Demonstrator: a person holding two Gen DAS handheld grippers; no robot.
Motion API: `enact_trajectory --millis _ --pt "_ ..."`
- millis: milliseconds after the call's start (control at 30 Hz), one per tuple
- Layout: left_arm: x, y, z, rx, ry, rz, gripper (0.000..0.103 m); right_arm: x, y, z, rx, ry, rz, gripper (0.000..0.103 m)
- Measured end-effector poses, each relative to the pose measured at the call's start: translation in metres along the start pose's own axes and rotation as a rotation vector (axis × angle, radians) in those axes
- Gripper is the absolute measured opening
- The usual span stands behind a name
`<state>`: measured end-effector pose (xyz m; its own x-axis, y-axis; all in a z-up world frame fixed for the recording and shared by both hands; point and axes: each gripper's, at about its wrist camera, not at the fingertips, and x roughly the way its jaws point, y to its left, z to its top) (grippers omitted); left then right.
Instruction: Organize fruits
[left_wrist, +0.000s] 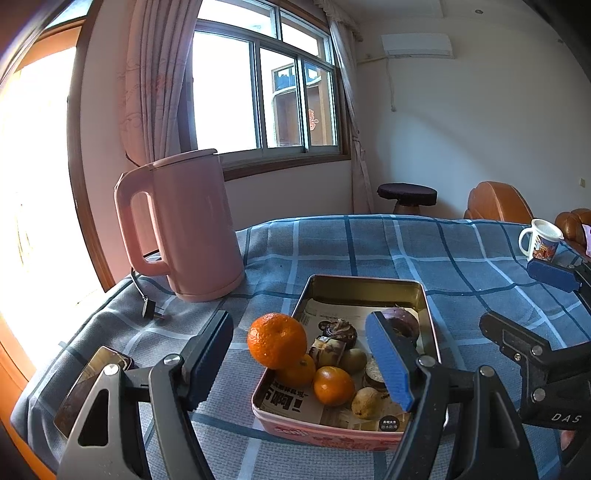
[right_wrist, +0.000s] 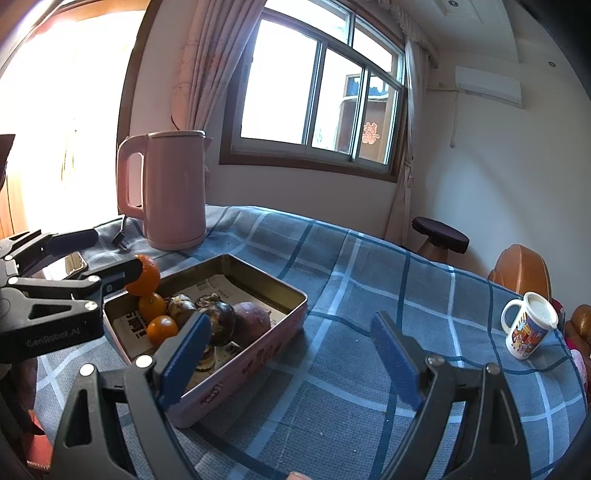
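A table under a blue plaid cloth (left_wrist: 369, 251) fills the foreground. Behind it a white wall (left_wrist: 461, 129) holds a sliding window (left_wrist: 266, 92) with a brown wooden frame; pale pink curtains (left_wrist: 155, 74) hang at both its sides, the right one tied back. Bright daylight pours in through it and through a second, washed-out opening (left_wrist: 33, 184) on the left. An air conditioner (left_wrist: 417, 46) is mounted high on the wall, a cord running down below it. On the floor near the wall stands a round dark-topped stool (left_wrist: 406, 195), and beside it brown leather seating (left_wrist: 498, 203).
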<state>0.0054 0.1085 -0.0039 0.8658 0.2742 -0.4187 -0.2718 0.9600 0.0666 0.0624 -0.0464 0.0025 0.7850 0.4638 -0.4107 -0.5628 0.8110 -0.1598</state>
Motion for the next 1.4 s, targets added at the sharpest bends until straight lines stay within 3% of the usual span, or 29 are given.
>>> enact_trajectory --millis 900,1067,1400 --pt "0.0018 -0.0019 0.0012 0.001 0.013 -0.012 0.076 -0.0008 0.0028 0.0004 -0.013 -0.002 -0.003 0.091" --pt "0.0036 -0.0035 0.0009 0.011 0.017 0.006 0.086 0.0002 0.0032 0.0006 -0.015 -0.002 -0.005 0.091" --pt "0.008 -0.0007 -0.0012 -0.006 0.02 -0.003 0.087 0.0014 0.0015 -0.0027 -0.013 0.004 -0.006 0.091"
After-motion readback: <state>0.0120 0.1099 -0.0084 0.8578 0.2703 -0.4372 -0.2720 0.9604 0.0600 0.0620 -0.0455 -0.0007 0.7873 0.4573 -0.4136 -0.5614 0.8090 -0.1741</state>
